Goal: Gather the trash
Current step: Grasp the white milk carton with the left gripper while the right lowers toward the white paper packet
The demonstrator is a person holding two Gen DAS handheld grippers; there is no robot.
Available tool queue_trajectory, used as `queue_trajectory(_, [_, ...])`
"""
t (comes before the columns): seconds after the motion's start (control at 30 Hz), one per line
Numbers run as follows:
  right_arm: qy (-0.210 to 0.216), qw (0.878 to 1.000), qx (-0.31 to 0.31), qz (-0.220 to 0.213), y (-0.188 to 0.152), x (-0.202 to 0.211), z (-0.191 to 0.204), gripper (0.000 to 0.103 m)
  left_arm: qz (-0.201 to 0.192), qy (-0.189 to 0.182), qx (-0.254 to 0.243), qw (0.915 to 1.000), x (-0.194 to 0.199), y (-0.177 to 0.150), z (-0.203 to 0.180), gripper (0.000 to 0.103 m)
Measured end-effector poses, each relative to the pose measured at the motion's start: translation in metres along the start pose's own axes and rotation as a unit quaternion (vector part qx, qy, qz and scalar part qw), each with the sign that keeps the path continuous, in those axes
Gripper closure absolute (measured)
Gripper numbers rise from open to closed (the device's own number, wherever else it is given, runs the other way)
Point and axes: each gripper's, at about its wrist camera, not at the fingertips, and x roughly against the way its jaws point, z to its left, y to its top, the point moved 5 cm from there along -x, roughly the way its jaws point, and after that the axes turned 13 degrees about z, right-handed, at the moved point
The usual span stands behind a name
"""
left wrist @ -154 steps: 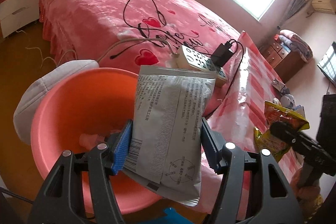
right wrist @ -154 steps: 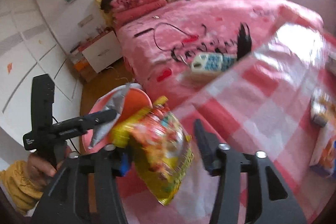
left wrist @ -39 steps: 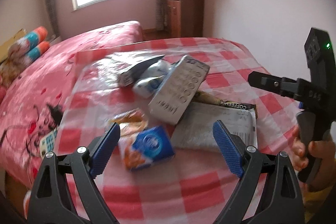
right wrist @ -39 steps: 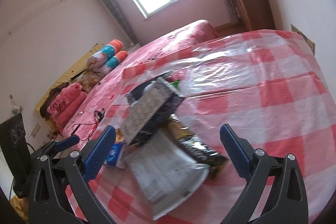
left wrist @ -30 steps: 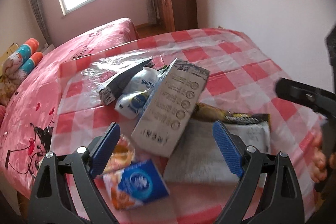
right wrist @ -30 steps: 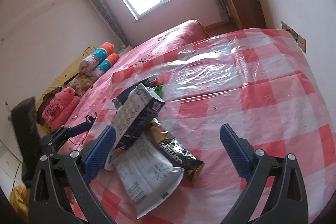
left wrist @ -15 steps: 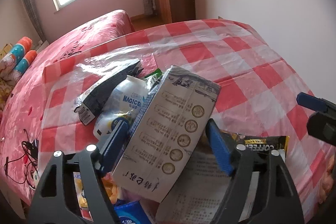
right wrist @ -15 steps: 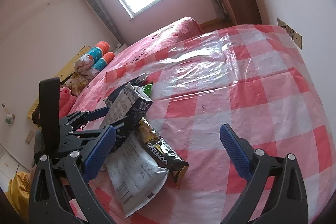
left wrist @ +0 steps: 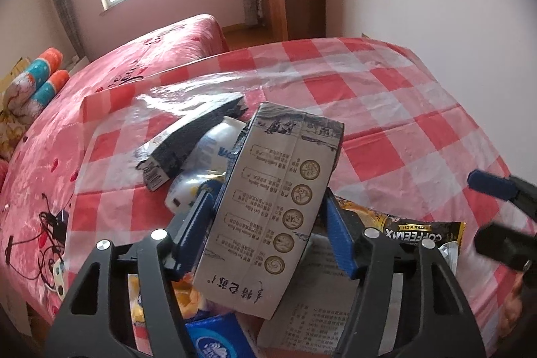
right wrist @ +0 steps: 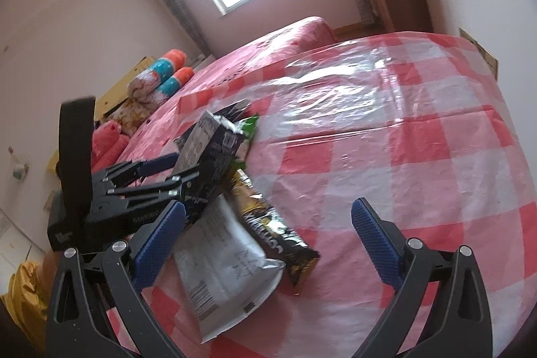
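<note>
Your left tongs (left wrist: 270,225) have just been closing on the grey printed carton (left wrist: 272,200) and now pinch it above the checked tabletop (left wrist: 386,109). Your right tongs (right wrist: 268,237) stay spread and empty. The black coffee sachet (right wrist: 268,230), the silver pouch (right wrist: 228,260) and other wrappers still wait there.
</note>
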Motion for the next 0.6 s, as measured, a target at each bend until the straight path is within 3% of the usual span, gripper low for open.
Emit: queue_trajectory(0.6, [-0.035,0.988,0.135,0.070,-0.024,-0.039,0.058,0.005,-0.021,-0.057,0.085,0.9945,0.050,-0.039,0.041,0.047])
